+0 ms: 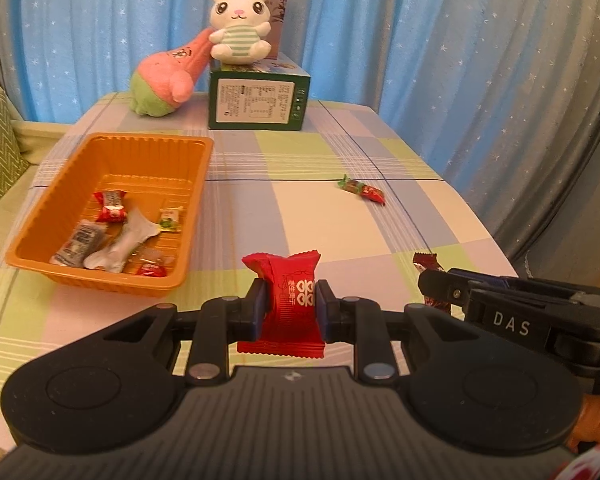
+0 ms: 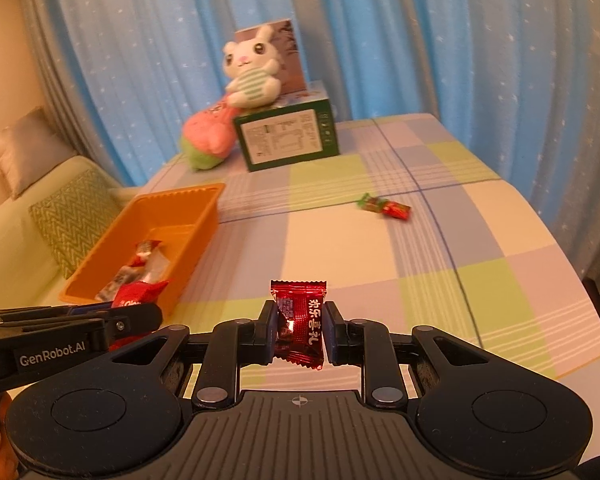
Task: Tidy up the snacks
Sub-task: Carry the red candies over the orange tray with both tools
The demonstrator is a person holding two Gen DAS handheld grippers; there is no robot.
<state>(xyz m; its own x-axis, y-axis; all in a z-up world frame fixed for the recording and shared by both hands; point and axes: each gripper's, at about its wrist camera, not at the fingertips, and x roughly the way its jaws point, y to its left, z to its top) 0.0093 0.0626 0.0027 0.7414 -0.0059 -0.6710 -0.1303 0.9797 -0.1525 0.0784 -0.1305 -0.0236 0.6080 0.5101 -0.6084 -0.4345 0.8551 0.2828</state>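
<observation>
A: What's nearest the lens in the left wrist view?

B: The left gripper [image 1: 291, 307], low centre of the frame, its jaws nearly closed and pinching a bright red snack packet [image 1: 287, 304] by its sides. At the right edge, the right gripper [image 1: 432, 286] pokes in from the side with a dark wrapper in its tips.

A: And from the right wrist camera?

B: Much the same. The right gripper [image 2: 301, 326] sits low centre, jaws narrowed onto a dark red candy [image 2: 300, 322] with white characters. The left gripper [image 2: 138, 316] shows at the lower left edge.

A: So which step is this?

B: I'd judge it the carry: both pieces are off the checked tablecloth [image 1: 340, 236] and bound for the orange tray [image 1: 112, 152], which lies left of centre, beyond the left gripper, already holding several sweets.

A: What does the next move need?

B: Swinging each gripper leftward over the tray's rim, one after the other so they don't collide, then easing the jaws apart above a bare patch.

A: Anything left after that?

B: One red-and-green candy [image 1: 365, 190] further back, right of centre. Behind it are the green box [image 1: 259, 98] and plush toys.
</observation>
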